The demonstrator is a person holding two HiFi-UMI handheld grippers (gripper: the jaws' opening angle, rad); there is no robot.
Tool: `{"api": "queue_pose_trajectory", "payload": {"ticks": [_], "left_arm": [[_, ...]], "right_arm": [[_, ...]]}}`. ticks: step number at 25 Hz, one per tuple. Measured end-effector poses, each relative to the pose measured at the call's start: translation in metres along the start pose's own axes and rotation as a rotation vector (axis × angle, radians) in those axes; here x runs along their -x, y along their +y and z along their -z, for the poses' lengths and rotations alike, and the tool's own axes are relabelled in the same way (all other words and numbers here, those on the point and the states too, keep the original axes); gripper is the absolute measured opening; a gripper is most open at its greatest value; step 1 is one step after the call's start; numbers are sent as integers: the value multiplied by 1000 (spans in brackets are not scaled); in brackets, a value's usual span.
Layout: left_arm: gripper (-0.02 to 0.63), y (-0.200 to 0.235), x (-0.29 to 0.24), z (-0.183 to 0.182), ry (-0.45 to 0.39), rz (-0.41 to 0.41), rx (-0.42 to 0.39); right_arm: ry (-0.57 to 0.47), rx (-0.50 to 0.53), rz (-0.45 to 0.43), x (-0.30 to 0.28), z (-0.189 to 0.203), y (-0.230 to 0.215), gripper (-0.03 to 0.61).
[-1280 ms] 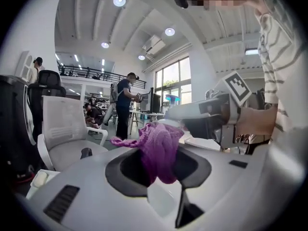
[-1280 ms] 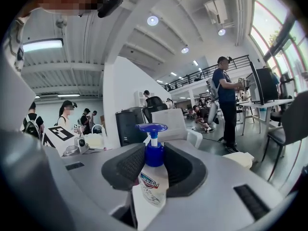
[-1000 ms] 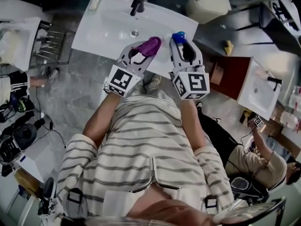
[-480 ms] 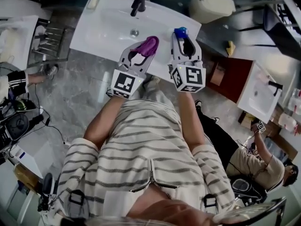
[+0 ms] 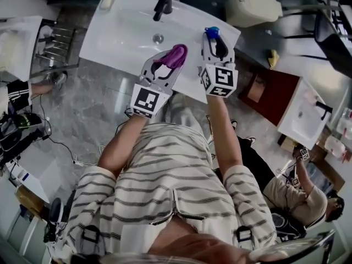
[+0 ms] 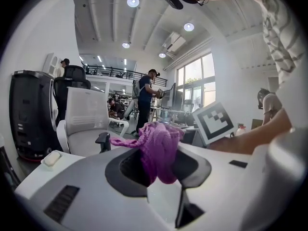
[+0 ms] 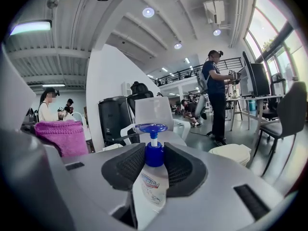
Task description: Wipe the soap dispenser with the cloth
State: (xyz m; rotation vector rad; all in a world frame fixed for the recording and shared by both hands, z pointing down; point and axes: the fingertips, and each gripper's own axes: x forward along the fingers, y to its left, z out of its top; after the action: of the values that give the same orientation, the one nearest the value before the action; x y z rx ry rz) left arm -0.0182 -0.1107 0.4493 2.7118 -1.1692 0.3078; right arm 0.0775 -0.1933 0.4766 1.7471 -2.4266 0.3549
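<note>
One soap dispenser (image 7: 151,189) grasped along right gripper (image 7: 154,161), pump (image 7: 153,128) forward, left gripper (image 6: 158,165) clenching cloth (image 6: 160,141)

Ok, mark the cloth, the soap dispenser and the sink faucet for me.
purple cloth (image 6: 161,150), left gripper view, on its bunched middle.
soap dispenser (image 7: 154,154), right gripper view, on the blue pump collar.
faucet (image 5: 162,4), head view, on its dark body.

Base of the soap dispenser (image 7: 150,186) hidden down inside the right gripper (image 7: 154,155), lower end of the cloth (image 6: 161,146) lost inside the left gripper (image 6: 159,166).
</note>
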Motion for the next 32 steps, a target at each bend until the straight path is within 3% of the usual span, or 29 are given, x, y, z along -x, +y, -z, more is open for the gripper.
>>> {"api": "queue_pose_trajectory", "payload": {"ticks": [13, 32], "left_arm": [[127, 14, -8, 13, 2, -25, 25], [129, 16, -7, 31, 26, 32, 74]], "right_arm": [[20, 43, 38, -65, 29, -20, 123], [55, 90, 29, -105, 57, -26, 124]]}}
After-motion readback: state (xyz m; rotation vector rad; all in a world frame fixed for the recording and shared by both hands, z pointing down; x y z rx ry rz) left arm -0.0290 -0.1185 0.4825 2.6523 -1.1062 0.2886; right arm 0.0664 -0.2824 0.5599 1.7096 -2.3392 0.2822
